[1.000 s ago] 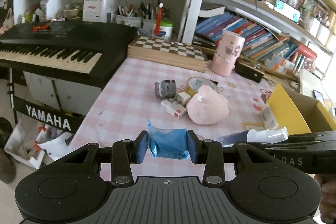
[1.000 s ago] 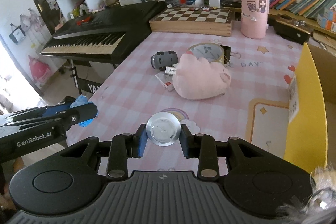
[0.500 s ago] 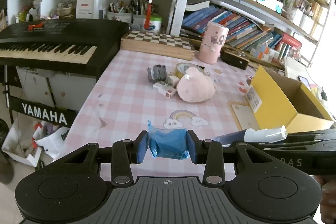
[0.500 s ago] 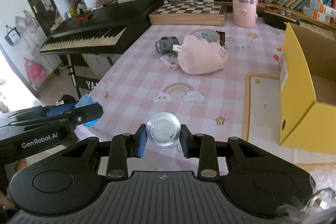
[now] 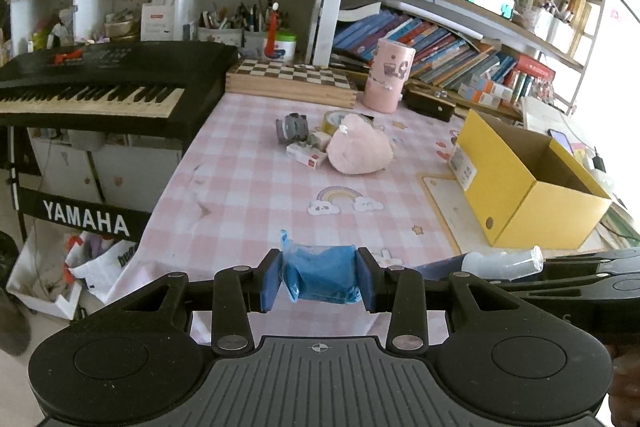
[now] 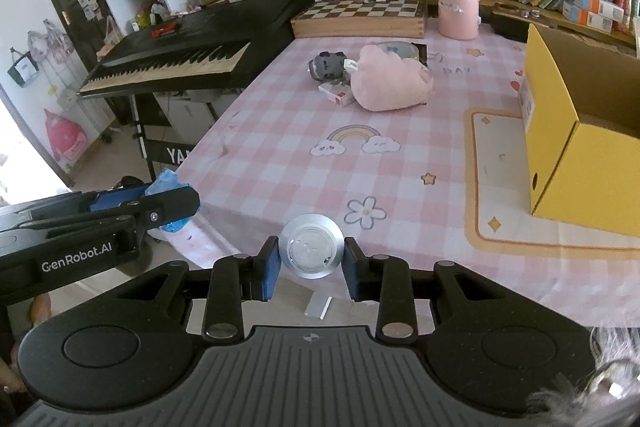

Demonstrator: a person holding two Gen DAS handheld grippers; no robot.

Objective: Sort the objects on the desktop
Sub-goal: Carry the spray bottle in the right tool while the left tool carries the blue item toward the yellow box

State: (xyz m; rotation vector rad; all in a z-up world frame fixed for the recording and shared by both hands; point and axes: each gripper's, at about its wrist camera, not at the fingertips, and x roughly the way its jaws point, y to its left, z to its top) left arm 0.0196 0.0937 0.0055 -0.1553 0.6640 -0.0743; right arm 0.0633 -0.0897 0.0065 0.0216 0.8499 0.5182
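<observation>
My left gripper (image 5: 319, 279) is shut on a blue plastic packet (image 5: 322, 278), held above the near edge of the pink checked table (image 5: 256, 187). My right gripper (image 6: 311, 259) is shut on a spray bottle; its round silver end (image 6: 311, 251) faces the camera, and its clear cap (image 5: 516, 261) shows in the left wrist view. A pink plush (image 5: 360, 151), a grey toy (image 5: 292, 127), a tape roll (image 5: 334, 119) and a small red-and-white box (image 5: 307, 155) lie mid-table. An open yellow box (image 5: 528, 183) stands at the right.
A black Yamaha keyboard (image 5: 100, 83) stands left of the table. A chessboard box (image 5: 292, 83) and a pink cylinder (image 5: 387, 81) stand at the back. Bookshelves (image 5: 460, 39) run behind. The left gripper's arm (image 6: 100, 223) shows low left in the right wrist view.
Both grippers have pulled back from the table, each still holding its object. The plush pile and yellow box now look farther away, and more of the near table edge shows.
</observation>
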